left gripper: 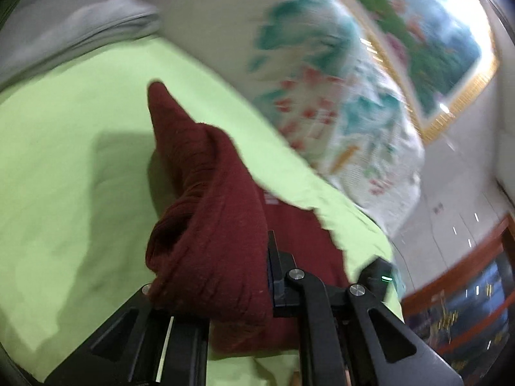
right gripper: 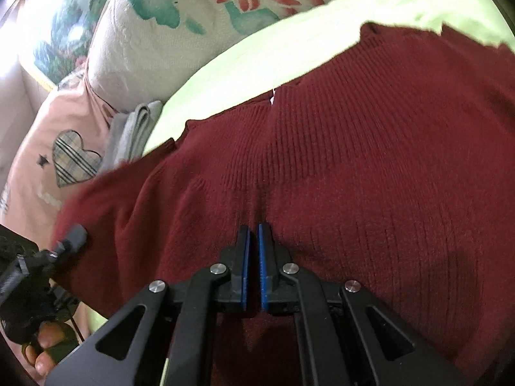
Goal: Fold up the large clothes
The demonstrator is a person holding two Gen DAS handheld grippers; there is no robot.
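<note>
Left wrist: left gripper (left gripper: 222,276) jaws clamp the maroon sweater (left gripper: 206,199), bunched. Right gripper (right gripper: 254,257) jaws near-closed, pinching knit w/ slim gap. Fold barely begun, I'd say.

No text, label or number can be read in either view

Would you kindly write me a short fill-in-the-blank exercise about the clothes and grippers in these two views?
1. The knitted sweater is dark ____.
2. It lies on a light ____ sheet.
3. The pink garment beside the grey cloth carries a plaid ____ patch.
4. The right gripper has its blue-padded fingers nearly ____ on a ridge of the sweater, while the left gripper lifts a fold.

Missing words: red; green; heart; shut
</note>
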